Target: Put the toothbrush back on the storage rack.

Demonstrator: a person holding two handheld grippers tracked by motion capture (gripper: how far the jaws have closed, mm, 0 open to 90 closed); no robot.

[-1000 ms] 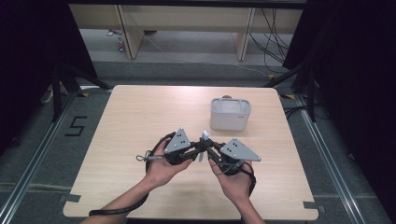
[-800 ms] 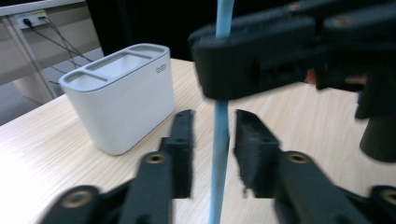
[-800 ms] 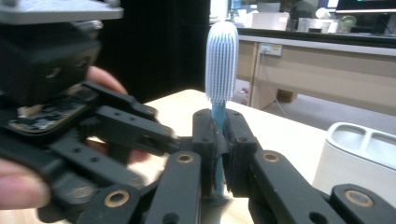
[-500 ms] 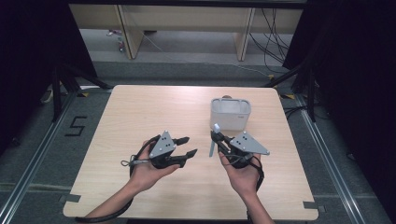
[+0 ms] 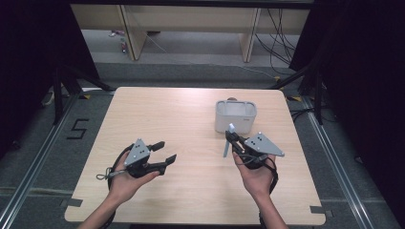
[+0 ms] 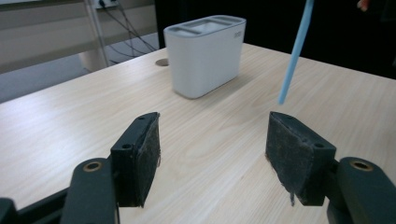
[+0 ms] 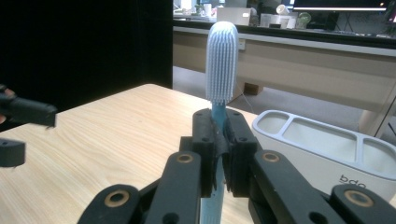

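A light blue toothbrush (image 7: 221, 60) stands upright between the jaws of my right gripper (image 7: 219, 135), bristle head up and handle hanging below. In the high view the right gripper (image 5: 234, 139) is shut on the toothbrush (image 5: 226, 145) just in front of a white toothbrush holder (image 5: 235, 116). My left gripper (image 5: 165, 151) is held over the table's front left, open and with nothing in it. The left gripper view has its pads (image 6: 140, 154) wide apart, and beyond them the holder (image 6: 205, 53) and the toothbrush handle (image 6: 294, 56).
The holder (image 7: 327, 144) has open compartments on top and stands at the back right of the wooden table (image 5: 181, 119). The left gripper's jaws (image 7: 23, 114) show far left in the right gripper view. Shelving and cables lie beyond the table.
The two grippers were close together at mid-table and have moved apart. The left went left and is open; the right went right toward the holder with the toothbrush.
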